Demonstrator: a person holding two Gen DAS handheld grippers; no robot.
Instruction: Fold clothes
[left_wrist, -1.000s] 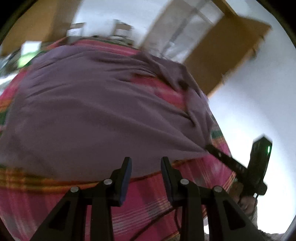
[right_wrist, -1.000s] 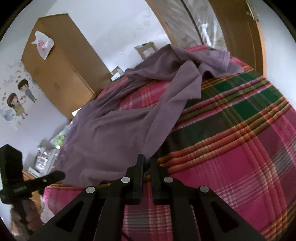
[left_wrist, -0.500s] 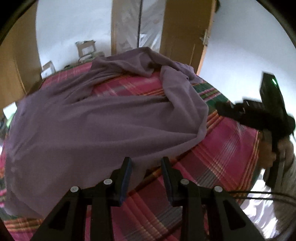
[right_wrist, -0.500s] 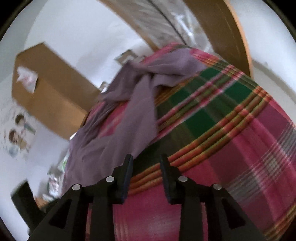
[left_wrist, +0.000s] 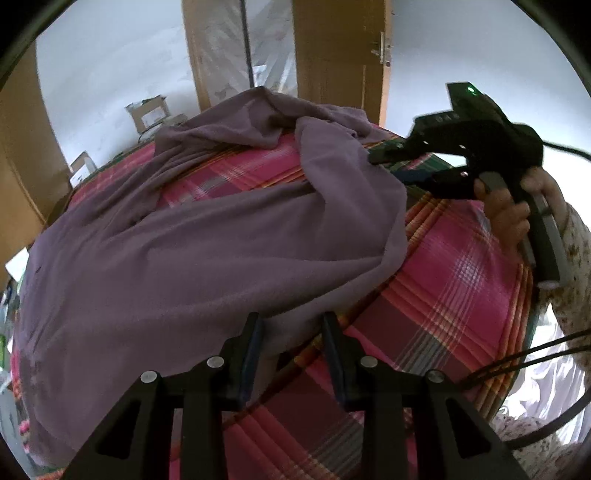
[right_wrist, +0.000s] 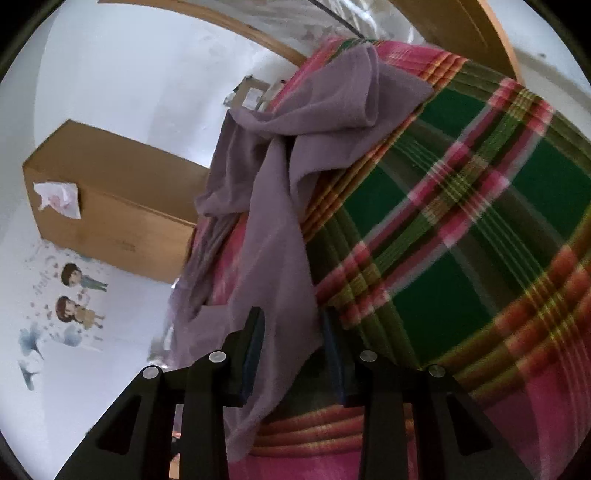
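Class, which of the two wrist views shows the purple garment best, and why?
The left wrist view: the purple garment spreads across most of the plaid bedcover, with its rumpled far end visible. The right wrist view shows only a narrow, bunched strip of it, running down between that gripper's fingers.

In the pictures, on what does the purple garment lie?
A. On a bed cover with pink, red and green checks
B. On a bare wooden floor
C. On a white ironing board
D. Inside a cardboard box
A: the purple garment is spread, rumpled, over the checked bed cover, whose green and pink squares the right wrist view also shows.
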